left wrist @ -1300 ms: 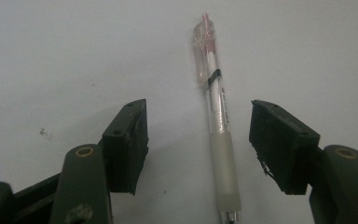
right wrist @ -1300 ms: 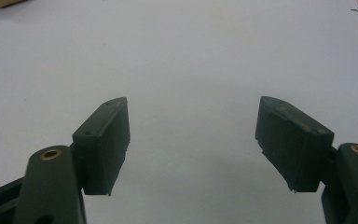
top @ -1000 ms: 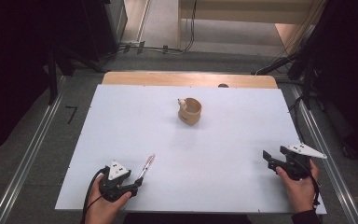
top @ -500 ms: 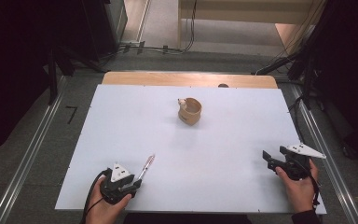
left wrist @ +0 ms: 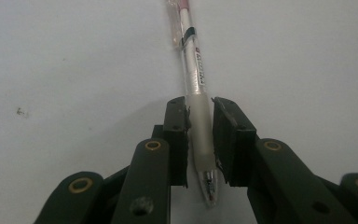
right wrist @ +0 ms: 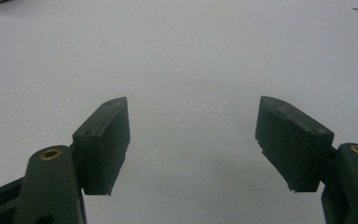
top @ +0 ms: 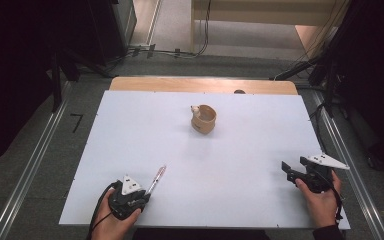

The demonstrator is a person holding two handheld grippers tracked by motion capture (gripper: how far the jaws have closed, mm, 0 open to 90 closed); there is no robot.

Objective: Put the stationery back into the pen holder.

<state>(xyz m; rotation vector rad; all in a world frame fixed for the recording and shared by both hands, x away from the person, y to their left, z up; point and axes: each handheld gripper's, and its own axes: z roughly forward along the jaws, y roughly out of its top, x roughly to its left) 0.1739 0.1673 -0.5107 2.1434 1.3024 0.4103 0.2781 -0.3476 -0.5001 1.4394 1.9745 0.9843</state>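
A big white flat table top [top: 130, 145] is seen in the middle. A light brown wooden strip [top: 180, 84] is laid along its far edge, and a small dark round spot [top: 239, 91] is seen on that strip. The table is ringed by a grey floor [top: 25, 150]. A long silver metal rail [top: 32, 165] is laid on the floor at each side. Thin black cables [top: 180, 51] are spread on the floor beyond the table. A small black corner mark [top: 77, 121] is seen on the floor at the left.
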